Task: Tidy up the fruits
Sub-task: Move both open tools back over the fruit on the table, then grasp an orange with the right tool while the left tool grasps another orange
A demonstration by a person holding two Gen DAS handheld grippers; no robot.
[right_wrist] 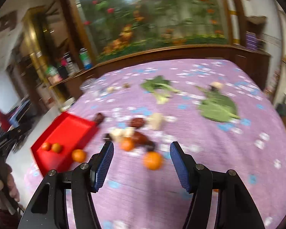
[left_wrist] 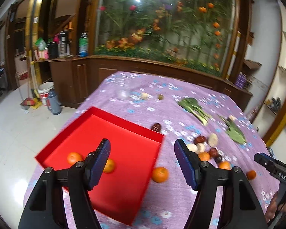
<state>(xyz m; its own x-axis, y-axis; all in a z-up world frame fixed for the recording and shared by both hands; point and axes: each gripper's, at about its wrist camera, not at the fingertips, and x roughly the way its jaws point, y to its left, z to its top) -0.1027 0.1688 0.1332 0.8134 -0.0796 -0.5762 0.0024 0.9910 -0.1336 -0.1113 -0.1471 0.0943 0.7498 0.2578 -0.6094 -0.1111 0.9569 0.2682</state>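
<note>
A red tray [left_wrist: 124, 129] sits at the left of the purple flowered table and holds two oranges [left_wrist: 74, 158] [left_wrist: 109, 165]. A third orange [left_wrist: 160, 174] lies on the cloth just right of the tray. My left gripper [left_wrist: 142, 145] hangs open above the tray's right part, with nothing between its fingers. My right gripper [right_wrist: 142, 146] is open over the cloth. One orange [right_wrist: 153, 160] lies on the cloth beyond its fingertips, untouched, and another [right_wrist: 127, 145] lies a little farther off among the mixed pile. The tray [right_wrist: 74, 122] is at its left.
Dark red dates [left_wrist: 200, 139] and pale root pieces [left_wrist: 213, 139] lie mixed with small oranges right of the tray. Leafy greens [left_wrist: 194, 108] and a big leaf [left_wrist: 235, 131] lie farther back. A clear glass [left_wrist: 123, 93] stands at the far left edge. The floor drops away on the left.
</note>
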